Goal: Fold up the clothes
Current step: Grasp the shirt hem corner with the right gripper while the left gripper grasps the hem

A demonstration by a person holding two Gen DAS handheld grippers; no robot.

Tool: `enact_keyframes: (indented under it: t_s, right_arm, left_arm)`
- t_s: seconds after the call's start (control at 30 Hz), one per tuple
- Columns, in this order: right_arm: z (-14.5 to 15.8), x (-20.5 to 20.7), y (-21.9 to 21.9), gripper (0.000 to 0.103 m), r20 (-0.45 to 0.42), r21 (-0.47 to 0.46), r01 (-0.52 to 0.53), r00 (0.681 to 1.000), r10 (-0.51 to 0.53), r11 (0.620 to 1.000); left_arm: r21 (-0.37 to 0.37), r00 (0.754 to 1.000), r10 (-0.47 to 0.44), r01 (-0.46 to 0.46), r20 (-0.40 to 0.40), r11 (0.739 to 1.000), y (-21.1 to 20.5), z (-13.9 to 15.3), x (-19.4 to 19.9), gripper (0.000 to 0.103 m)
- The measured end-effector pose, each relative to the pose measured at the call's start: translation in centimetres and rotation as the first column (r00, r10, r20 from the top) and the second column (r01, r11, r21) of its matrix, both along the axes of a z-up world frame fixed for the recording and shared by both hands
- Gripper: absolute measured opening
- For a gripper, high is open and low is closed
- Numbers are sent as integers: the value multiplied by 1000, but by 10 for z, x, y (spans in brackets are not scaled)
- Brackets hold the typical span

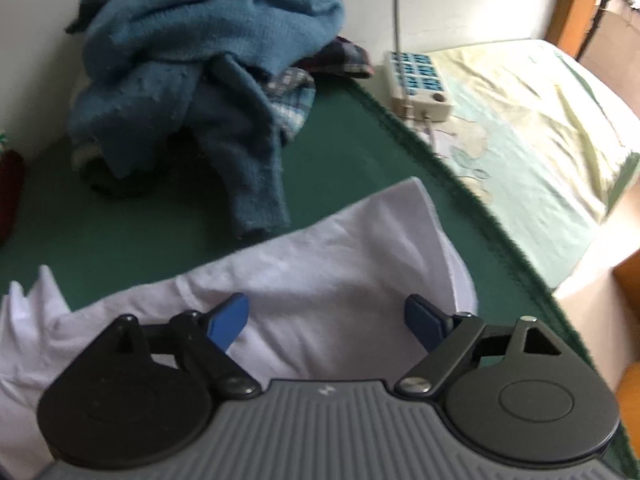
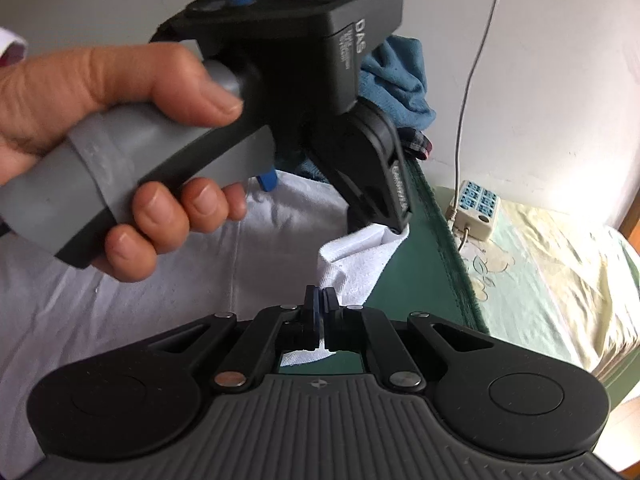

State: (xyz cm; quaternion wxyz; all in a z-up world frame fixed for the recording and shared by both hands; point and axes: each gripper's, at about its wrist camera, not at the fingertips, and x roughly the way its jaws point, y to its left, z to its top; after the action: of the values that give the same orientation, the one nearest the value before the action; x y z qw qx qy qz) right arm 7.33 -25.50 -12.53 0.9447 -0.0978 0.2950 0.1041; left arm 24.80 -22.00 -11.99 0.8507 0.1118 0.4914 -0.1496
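Note:
A white garment (image 1: 320,276) lies spread on the green cloth (image 1: 340,160) in the left wrist view. My left gripper (image 1: 326,322) is open, its blue pads (image 1: 228,320) just above the white fabric and holding nothing. In the right wrist view the white garment (image 2: 120,300) fills the left side, with a folded corner (image 2: 356,256) near the middle. My right gripper (image 2: 320,304) is shut on the edge of that white garment. The left gripper's body and the hand on its handle (image 2: 132,128) hover over the garment there.
A heap of teal knitwear (image 1: 192,60) with plaid clothes under it lies at the back of the green cloth. A white power strip (image 1: 418,80) with a cord sits on the pale floral bedsheet (image 1: 540,128) to the right. The wall is behind.

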Motion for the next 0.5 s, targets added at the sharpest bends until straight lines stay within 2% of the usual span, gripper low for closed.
enact_keyframes:
  t_s: [0.03, 0.1, 0.17, 0.2, 0.23, 0.27, 0.3, 0.37, 0.4, 0.5]
  right_arm:
    - [0, -1, 2, 2, 5, -10, -7, 1000, 7, 1000]
    - [0, -6, 6, 1, 17, -30, -17, 1000, 17, 999]
    - [0, -10, 11, 1, 30, -58, -31, 999, 33, 998]
    - [1, -11, 14, 1, 35, -74, -41, 998, 44, 996]
    - [1, -12, 17, 1, 39, -86, -52, 998, 56, 995]
    - [1, -14, 20, 1, 43, -98, -62, 997, 66, 993]
    - [1, -15, 23, 1, 46, -110, -71, 996, 76, 991]
    - [2, -18, 29, 1, 52, -128, -87, 994, 94, 988]
    - [3, -19, 30, 1, 53, -126, -89, 994, 97, 988]
    - [7, -22, 32, 1, 59, -115, -87, 994, 94, 989]
  left_arm:
    - [-2, 1000, -13, 13, 0, 1000, -2, 1, -1, 93]
    - [41, 999, -37, 35, 35, 999, -9, 1, -7, 97]
    - [74, 996, -62, 57, 60, 996, -14, 0, -13, 92]
    - [86, 996, -65, 60, 62, 994, -17, -1, -12, 85]
    - [66, 996, -67, 63, 63, 996, -17, 1, -13, 77]
    - [39, 996, -68, 66, 51, 997, -17, 3, -11, 57]
    - [10, 997, -71, 71, 34, 997, -17, 4, -9, 32]
    - [-13, 998, -60, 60, 20, 998, -16, 6, -6, 0]
    - [-16, 998, -52, 52, 19, 999, -15, 5, -5, 0]
    - [-100, 999, -35, 36, 5, 994, -1, 9, -3, 0]
